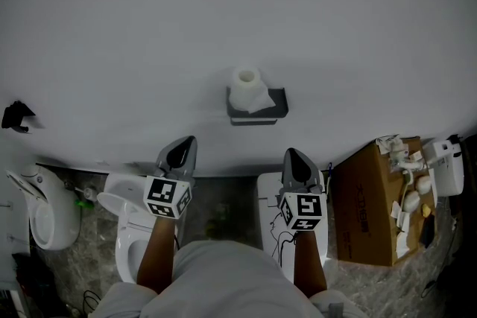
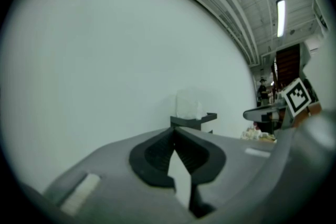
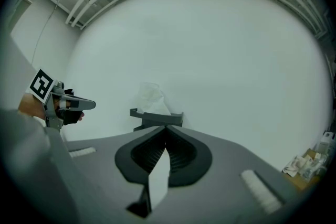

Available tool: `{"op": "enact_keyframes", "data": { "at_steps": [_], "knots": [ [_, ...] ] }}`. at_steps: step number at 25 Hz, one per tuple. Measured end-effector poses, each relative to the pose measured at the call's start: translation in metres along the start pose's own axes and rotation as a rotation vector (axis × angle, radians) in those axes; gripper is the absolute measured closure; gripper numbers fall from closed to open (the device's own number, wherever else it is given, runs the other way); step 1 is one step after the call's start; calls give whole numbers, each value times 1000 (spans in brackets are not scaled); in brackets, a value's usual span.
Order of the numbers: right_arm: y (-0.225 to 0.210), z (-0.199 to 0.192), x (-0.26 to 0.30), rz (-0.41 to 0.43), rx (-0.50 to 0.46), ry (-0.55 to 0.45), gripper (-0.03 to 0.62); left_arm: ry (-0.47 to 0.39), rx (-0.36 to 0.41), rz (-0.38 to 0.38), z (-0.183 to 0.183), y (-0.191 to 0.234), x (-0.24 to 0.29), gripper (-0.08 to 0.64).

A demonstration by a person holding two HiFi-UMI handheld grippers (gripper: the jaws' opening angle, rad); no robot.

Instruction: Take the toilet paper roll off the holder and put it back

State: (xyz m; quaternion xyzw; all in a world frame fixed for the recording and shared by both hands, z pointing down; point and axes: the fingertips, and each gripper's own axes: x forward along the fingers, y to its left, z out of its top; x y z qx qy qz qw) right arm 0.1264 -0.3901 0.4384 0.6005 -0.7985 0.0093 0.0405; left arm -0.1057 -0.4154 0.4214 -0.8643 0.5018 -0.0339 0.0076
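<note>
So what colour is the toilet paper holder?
Dark grey. The holder shows best in the head view.

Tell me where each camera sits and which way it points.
Head view: on the person's head, looking down at the holder and toilet paper roll on the wall; shows both forearms, left claw, right claw.
Left gripper view: on the left claw, facing the wall; shows its shut jaws, right claw.
Right gripper view: on the right claw, facing the wall; shows its shut jaws, left claw.
Shared: all see roll and holder.

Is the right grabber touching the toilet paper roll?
Apart. In the head view, bare wall shows between the right gripper and the toilet paper roll; the right gripper view shows the roll well beyond its shut jaws.
</note>
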Motion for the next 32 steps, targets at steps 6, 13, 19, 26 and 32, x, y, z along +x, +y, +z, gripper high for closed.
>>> {"op": "enact_keyframes", "data": {
  "at_steps": [6,13,19,26,32],
  "knots": [
    [-1,-2,2,1,1,3,591,0,1,0,-1,1,3,561],
    [-2,-3,4,3,6,4,591,1,0,-6,-2,0,5,561],
    [-4,-4,7,5,6,8,591,1,-1,-4,-2,2,8,561],
    [-6,-5,11,9,7,8,591,4,4,-5,-3,1,11,561],
    [-9,-7,14,17,13,13,591,4,13,-6,-2,1,17,561]
  ]
}}
